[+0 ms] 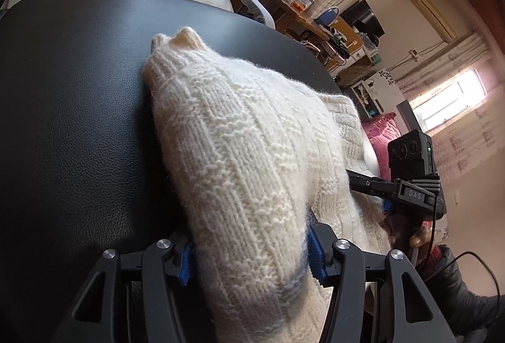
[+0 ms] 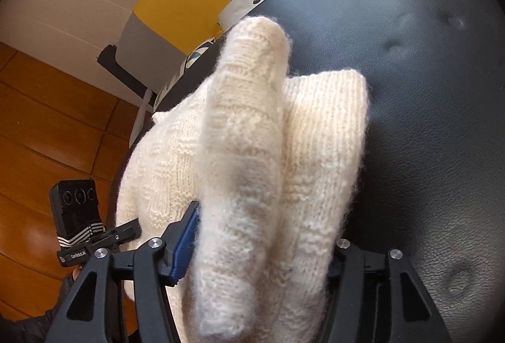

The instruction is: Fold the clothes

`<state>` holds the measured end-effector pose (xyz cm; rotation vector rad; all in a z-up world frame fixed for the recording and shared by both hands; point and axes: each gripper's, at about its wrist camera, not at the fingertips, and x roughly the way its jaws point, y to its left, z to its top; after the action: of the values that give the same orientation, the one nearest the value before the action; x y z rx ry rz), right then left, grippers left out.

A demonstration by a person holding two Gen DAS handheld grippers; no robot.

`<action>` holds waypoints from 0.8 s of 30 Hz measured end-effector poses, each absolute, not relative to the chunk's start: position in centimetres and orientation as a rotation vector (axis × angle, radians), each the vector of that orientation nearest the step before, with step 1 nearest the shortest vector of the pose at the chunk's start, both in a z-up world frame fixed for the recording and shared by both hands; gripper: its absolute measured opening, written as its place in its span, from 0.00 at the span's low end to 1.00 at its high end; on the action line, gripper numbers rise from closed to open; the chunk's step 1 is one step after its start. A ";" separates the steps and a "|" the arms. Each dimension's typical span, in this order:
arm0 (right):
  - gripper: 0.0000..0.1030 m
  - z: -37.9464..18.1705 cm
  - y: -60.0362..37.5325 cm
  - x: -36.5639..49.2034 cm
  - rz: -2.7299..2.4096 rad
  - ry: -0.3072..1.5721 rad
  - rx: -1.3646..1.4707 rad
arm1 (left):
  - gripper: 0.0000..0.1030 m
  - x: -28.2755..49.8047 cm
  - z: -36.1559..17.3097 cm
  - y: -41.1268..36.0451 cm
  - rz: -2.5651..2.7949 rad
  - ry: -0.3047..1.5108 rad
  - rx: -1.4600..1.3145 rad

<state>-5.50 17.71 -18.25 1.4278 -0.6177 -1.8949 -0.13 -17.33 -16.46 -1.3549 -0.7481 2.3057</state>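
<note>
sweater (image 1: 240,159) between both grippers' fingers (image 1: 186,264), seemingly gripped

The sweater (image 1: 240,159) was a cream, fuzzy knit with ribbed bands and a zigzag texture. It lay bunched on a black padded surface, near the edge. One thick fold rose toward the left wrist camera, its ribbed end pointing away. In the right wrist view a rolled part (image 2: 243,153) stood up in front, perhaps a sleeve, with a flatter ribbed panel just beside it on the right.
</note>
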 end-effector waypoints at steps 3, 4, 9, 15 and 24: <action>0.56 -18.4 17.9 -6.0 -1.849 -0.639 1.477 | 0.56 -0.2 -16.5 -17.6 2.302 -0.756 -1.359; 0.55 -18.4 17.8 -6.1 -1.852 -0.631 1.476 | 0.56 0.2 -16.4 -17.6 2.306 -0.748 -1.359; 0.37 -18.0 17.5 -5.1 -1.908 -0.611 1.444 | 0.56 0.5 -16.2 -17.5 2.325 -0.725 -1.358; 0.31 -15.9 15.1 -4.8 -1.985 -0.446 1.407 | 0.53 1.6 -15.4 -16.9 2.436 -0.640 -1.307; 0.30 -16.0 9.2 -4.9 -1.856 -0.331 1.398 | 0.47 6.9 -12.9 -18.0 2.673 -0.514 -1.170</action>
<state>-4.87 9.22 -16.03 1.3978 -0.3306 -1.8559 6.93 -18.00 -12.90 -1.1695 -0.5145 2.6732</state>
